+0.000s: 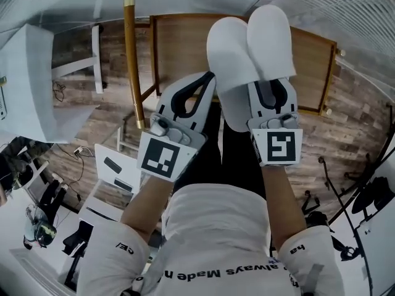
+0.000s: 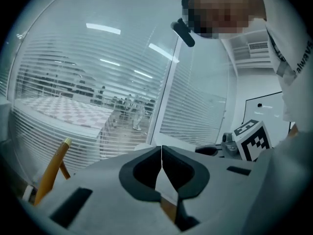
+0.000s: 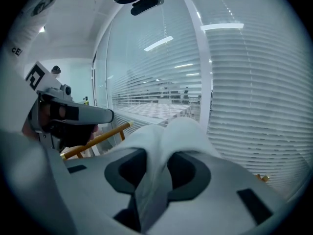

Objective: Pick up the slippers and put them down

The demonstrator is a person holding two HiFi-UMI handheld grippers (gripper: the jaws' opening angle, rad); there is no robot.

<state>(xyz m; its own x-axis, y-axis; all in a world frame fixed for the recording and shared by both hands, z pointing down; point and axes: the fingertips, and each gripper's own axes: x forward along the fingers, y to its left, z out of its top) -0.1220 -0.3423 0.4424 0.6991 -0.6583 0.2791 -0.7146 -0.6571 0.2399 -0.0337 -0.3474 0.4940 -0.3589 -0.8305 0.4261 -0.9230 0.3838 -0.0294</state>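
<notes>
head view / left gripper [image 1: 208,78]: jaws pressed together, nothing between them. I read it as clenched and empty.
head view / right gripper [image 1: 271,90]: clamped on the slippers [image 1: 250,45]. Both white ones are stacked as a pair, heels in the jaws, toes sticking out well past the tips.
head view / around the tools: wooden table [image 1: 311,60] lies below and ahead of both grippers. The slippers are apart from it, hanging in the air. A wooden pole [image 1: 129,60] is off to the left of the left gripper.
left gripper view / left gripper [image 2: 161,150]: pads meet along one line at the tips with no slipper in there. Only glass and blinds are ahead.
right gripper view / right gripper [image 3: 155,156]: jaws held apart by white fabric, gripping it from both sides.
right gripper view / slippers [image 3: 173,133]: two rounded humps rise just beyond the jaw tips, in front of the blinds.
progress / done: by my read the pick-up is finished, with the pair off any surface and carried by the right tool alone.
progress / left: the put-down isn't done. I need to lower them to a surface, open the right jaws and back away.
</notes>
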